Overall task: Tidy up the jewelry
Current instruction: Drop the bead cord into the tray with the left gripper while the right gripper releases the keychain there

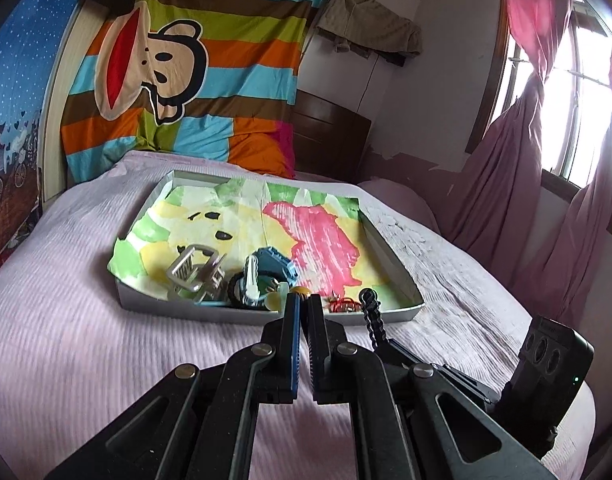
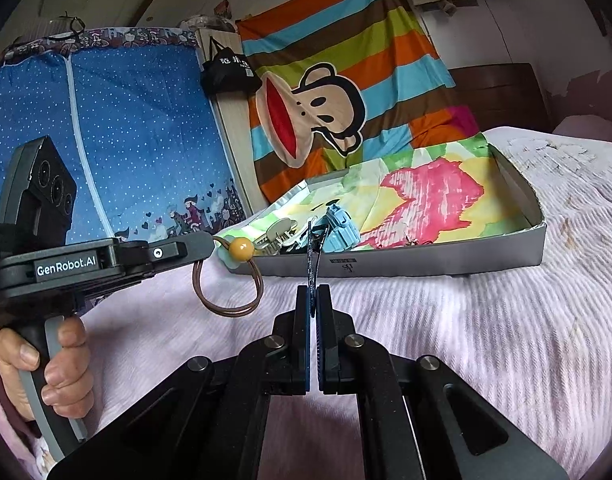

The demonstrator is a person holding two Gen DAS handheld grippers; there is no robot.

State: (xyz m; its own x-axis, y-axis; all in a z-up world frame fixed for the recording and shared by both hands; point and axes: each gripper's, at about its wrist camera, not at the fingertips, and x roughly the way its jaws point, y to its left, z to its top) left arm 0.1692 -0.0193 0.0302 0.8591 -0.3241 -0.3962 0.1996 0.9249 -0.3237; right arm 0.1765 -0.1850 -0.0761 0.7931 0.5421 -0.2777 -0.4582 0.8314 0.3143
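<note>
The left gripper [image 2: 209, 246], its jaws pressed together, pinches a brown elastic hair tie [image 2: 225, 288] whose double loop hangs below the tips, an amber round bead [image 2: 241, 249] sitting just at them. Ahead of it, a shallow grey cardboard tray [image 1: 265, 314] lined with crinkled paper painted in green, yellow and pink holds a silver ribbed claw clip [image 1: 193, 274], a chunky blue plastic claw clip [image 1: 265, 276] and a small red-and-gold tangle [image 1: 342, 305]. The right gripper [image 2: 314, 294] is clamped on a thin, dark flat hair clip [image 2: 314, 256] standing upright beyond its tips, before the tray's front wall. Beneath lies a ribbed pale-lilac bedspread [image 2: 466, 320]; behind hang a striped monkey-print cloth [image 1: 185, 60] and pink curtains [image 1: 538, 120].
</note>
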